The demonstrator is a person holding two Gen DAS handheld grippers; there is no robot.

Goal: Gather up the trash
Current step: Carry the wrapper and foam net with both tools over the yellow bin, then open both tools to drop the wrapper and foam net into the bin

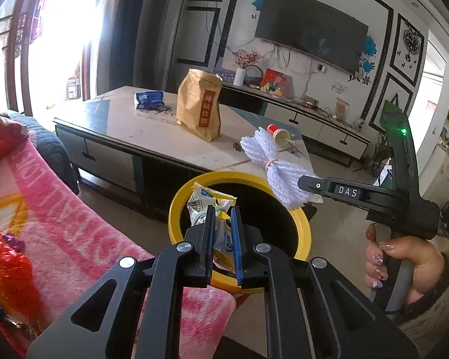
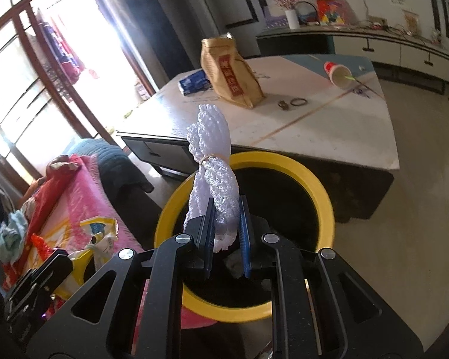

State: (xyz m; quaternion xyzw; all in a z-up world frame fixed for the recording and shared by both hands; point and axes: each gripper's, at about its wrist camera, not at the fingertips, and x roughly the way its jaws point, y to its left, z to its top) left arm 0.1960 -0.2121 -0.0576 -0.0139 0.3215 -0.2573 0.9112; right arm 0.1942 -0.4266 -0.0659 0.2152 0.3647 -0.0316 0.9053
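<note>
A crumpled white and yellow wrapper (image 1: 205,202) is pinched in my left gripper (image 1: 223,213), which is shut on it just above the near rim of a yellow-rimmed black bin (image 1: 176,209). My right gripper (image 2: 227,202) is shut on a white foam net bundle (image 2: 212,149) tied with a rubber band. It holds the bundle upright over the bin's (image 2: 323,200) opening. In the left wrist view the right gripper (image 1: 303,184) comes in from the right with the foam net (image 1: 266,152) at the bin's far rim. The left gripper (image 2: 42,278) and its wrapper (image 2: 101,236) show at the lower left of the right wrist view.
Behind the bin stands a low coffee table (image 2: 329,125) with a brown paper bag (image 1: 199,104), a blue packet (image 1: 149,98), a tipped red paper cup (image 1: 280,133) and a small ring (image 2: 298,101). A sofa with a pink blanket (image 1: 60,209) lies to the left. A hand (image 1: 404,257) grips the right handle.
</note>
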